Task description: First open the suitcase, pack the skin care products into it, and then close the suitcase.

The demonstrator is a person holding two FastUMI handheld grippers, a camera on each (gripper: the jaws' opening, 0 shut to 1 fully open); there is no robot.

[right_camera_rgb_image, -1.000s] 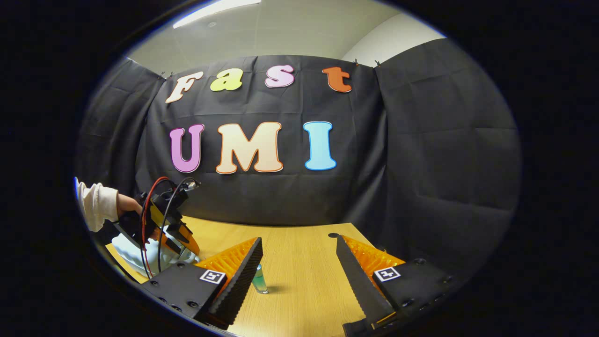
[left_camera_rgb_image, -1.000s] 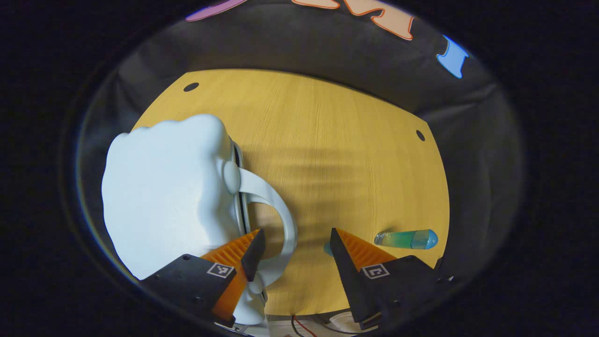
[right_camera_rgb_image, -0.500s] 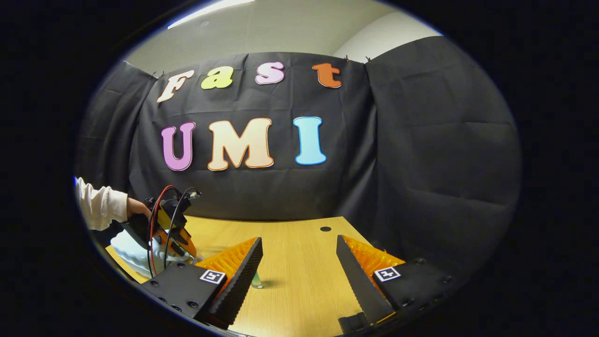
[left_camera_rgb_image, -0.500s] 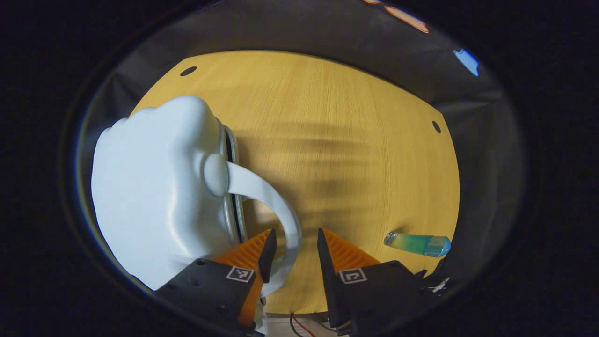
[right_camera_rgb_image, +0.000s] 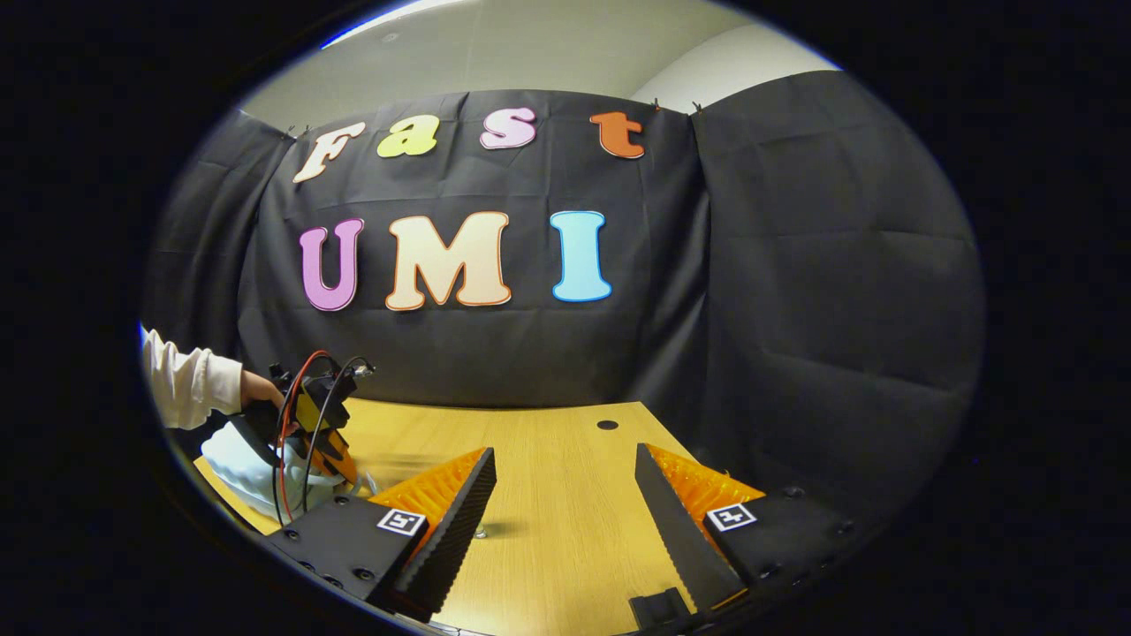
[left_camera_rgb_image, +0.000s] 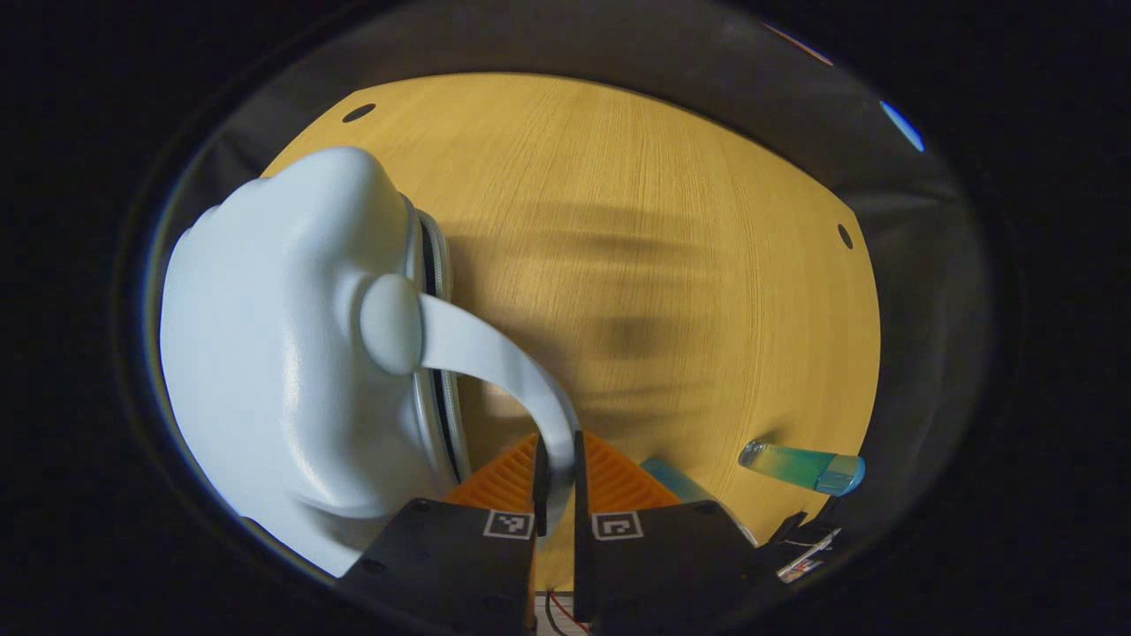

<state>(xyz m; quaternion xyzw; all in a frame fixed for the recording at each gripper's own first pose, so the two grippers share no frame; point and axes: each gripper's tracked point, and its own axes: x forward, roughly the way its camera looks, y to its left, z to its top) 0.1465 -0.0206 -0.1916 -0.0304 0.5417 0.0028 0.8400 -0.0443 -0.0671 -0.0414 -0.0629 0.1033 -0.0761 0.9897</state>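
Left gripper view: your left tool (left_camera_rgb_image: 557, 477) is pinching the suitcase (left_camera_rgb_image: 292, 371) handle (left_camera_rgb_image: 495, 362); lift steadily so the lid opens. Right tool (right_camera_rgb_image: 565, 521) idles spread.

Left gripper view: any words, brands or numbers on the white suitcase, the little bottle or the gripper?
White suitcase and suitcase handle: none.
Blue-green bottle: no readable text.
Left gripper: two square black-and-white markers, patterns only, no words.

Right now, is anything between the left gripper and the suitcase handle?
No. The left gripper is shut on the suitcase handle itself, with nothing visible between them. The suitcase is closed.
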